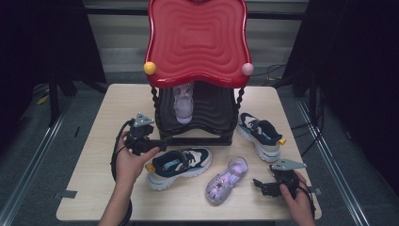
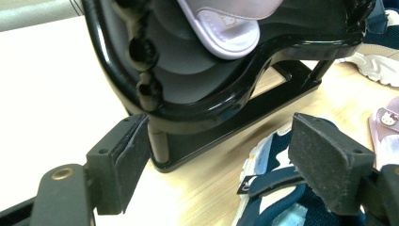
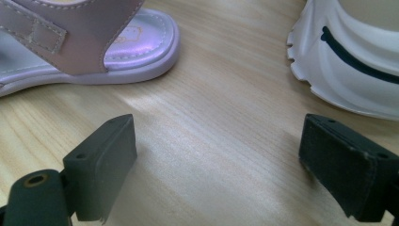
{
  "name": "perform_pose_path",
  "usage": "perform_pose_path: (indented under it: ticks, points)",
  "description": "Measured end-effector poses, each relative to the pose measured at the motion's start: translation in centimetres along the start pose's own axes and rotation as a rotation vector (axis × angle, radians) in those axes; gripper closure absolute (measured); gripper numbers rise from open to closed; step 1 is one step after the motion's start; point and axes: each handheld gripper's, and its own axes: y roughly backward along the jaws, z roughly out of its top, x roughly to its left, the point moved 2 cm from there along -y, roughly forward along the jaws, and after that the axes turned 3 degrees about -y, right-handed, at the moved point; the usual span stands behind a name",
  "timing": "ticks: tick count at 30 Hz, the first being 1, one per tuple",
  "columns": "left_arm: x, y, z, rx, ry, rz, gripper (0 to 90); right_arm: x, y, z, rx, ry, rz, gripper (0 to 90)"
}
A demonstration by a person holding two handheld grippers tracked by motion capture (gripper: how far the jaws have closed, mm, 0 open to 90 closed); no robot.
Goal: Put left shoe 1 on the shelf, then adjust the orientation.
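Hovering at left centre of the high view, left gripper (image 1: 162, 143) with jaws spread wide, released, nothing between the pads. Seen in the left gripper view at the heel opening of the navy-and-white sneaker (image 2: 282, 197), one pad over the shoe's collar at lower right, the other just beside the black rack (image 2: 226, 108) and its corner post. Sneaker lying on its sole at centre of the high view (image 1: 181, 165), heel with yellow tab toward the left gripper, toe pointing right, close to the rack's base bar. Little free room there: rack frame on one side, shoe on the other.

Resting at lower right of the high view, right gripper (image 1: 258, 184), jaws likewise apart and empty, bare table (image 3: 211, 141) between them in the right gripper view. Lilac sandal (image 1: 227, 179) just to its left, its heel end at upper left of the right gripper view; second sneaker (image 1: 260, 134) at right, near the table's right edge. Another lilac sandal (image 1: 183, 104) standing on the rack's black shelf under the red top (image 1: 197, 40).

Open wood along the left side and near edge of the table.

Small cartoon-cat emblem on the sandal (image 2: 387, 119) at right edge of the left gripper view; no readable lettering.
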Motion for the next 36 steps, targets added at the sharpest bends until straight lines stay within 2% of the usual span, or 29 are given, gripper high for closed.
perform_pose_path:
  ticks: [6, 13, 15, 20, 29, 36]
  points:
    - [1.0, 0.7, -1.0, -0.008, 0.028, 0.024, 21.0, 0.0, 0.0, 0.0, 0.0, 0.0, 0.0, 11.1]
    - [2.4, 1.4, -2.5, -0.007, 0.058, 0.031, 21.0, 0.0, 0.0, 0.0, 0.0, -0.001, 0.0, 11.2]
    - [2.9, 1.7, -3.0, 0.001, 0.054, 0.053, 21.1, 0.0, 0.0, 0.0, 0.001, -0.002, 0.0, 11.2]
    - [4.0, 2.2, -4.5, 0.0, 0.085, 0.087, 21.1, 0.0, 0.0, 0.0, 0.0, 0.0, 0.003, 11.2]
    - [5.6, 2.6, -6.8, 0.014, 0.124, 0.113, 21.1, 0.0, 0.0, 0.0, 0.0, 0.001, 0.003, 11.2]
    - [6.5, 2.6, -8.5, 0.03, 0.139, 0.158, 21.1, 0.0, 0.0, 0.0, 0.0, 0.0, 0.004, 11.2]
